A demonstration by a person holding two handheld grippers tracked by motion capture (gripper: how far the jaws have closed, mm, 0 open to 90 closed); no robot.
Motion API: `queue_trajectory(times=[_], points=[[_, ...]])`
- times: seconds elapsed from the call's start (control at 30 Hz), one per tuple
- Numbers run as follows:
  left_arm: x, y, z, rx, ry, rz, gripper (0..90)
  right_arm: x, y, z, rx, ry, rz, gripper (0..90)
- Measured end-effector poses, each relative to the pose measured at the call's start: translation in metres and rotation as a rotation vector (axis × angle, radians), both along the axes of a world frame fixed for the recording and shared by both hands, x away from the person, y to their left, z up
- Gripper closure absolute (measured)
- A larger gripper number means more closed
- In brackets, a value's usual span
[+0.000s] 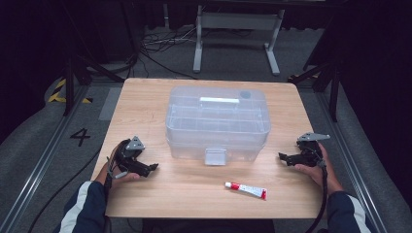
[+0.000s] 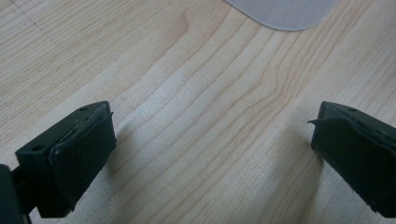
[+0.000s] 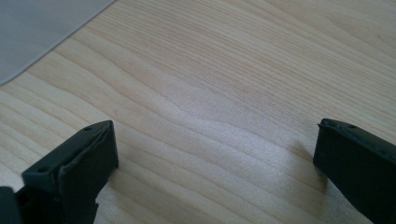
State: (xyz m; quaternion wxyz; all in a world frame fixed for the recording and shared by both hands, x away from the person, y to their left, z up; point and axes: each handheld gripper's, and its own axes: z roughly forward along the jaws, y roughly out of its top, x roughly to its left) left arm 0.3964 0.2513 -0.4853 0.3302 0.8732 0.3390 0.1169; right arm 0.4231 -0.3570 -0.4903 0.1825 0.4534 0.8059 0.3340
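A: Big wooden surface [image 1: 145, 99], and sitting toward its far middle is a clear plastic box [image 1: 217, 121], lid down, latch facing the person.

B: Left tongs [image 1: 151, 168] rest near the box's front left corner, jaws spread wide, nothing between them.

A: Right tongs [image 1: 283, 156] mirror that near the front right corner, also wide open and empty.

B: Smallest item: a red and white tube [image 1: 246, 190], lying flat near the front edge, closer to the right tongs, apart from the box.

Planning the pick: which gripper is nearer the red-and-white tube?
The right gripper. The tube lies on the table's front right part, close below that gripper; the left gripper sits farther off, across the front.
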Motion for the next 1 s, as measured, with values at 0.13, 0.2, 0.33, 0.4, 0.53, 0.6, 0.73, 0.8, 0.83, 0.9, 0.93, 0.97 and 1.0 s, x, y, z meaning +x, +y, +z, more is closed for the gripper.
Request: queue_trajectory(times=[0.13,0.2,0.33,0.4,0.53,0.6,0.73,0.8,0.83,0.9,0.93,0.97,1.0], points=[[-0.0002,0.0,0.0,0.0,0.002,0.0,0.1,0.0,-0.0001,0.0,0.0,0.0,0.0,0.1],[-0.0009,-0.0001,0.0001,0.001,-0.003,0.005,0.4,0.0,-0.0001,0.0,0.0,0.0,0.001,0.2],[-0.0008,0.0,0.0001,0.002,-0.002,0.004,0.4,0.0,-0.0001,0.0,0.0,0.0,0.0,0.1],[-0.0006,0.0001,0.0001,0.003,-0.003,0.003,0.3,-0.0005,-0.0001,0.0,0.002,0.0,-0.003,0.4],[-0.0005,0.0001,0.0002,0.003,-0.003,0.002,0.3,-0.0005,-0.0002,0.0001,0.001,0.001,-0.002,0.3],[-0.0006,0.0001,0.0001,0.003,-0.003,0.002,0.4,-0.0003,-0.0005,0.0002,0.001,0.002,0.0,0.3],[-0.0006,0.0,0.0002,0.003,-0.003,0.003,0.4,0.0001,-0.002,0.0006,-0.004,0.005,-0.006,0.5],[-0.0005,0.0001,0.0002,0.003,-0.003,0.003,0.3,0.0001,-0.0025,0.001,-0.01,0.007,-0.009,0.5],[-0.0005,0.0001,0.0002,0.003,-0.003,0.003,0.3,0.0001,-0.0027,0.0013,-0.011,0.009,-0.011,0.6],[-0.0005,0.0001,0.0002,0.003,-0.003,0.002,0.3,0.0002,-0.0033,0.002,-0.015,0.016,-0.009,0.8],[-0.0005,0.0001,0.0002,0.003,-0.003,0.002,0.3,0.0004,-0.0037,0.0022,-0.016,0.019,-0.012,1.0],[-0.0005,0.0001,0.0001,0.003,-0.003,0.003,0.3,0.0004,-0.0037,0.0026,-0.016,0.021,-0.014,1.4],[-0.0005,0.0001,0.0001,0.003,-0.003,0.003,0.4,0.0004,-0.0037,0.0026,-0.016,0.021,-0.014,1.4]])
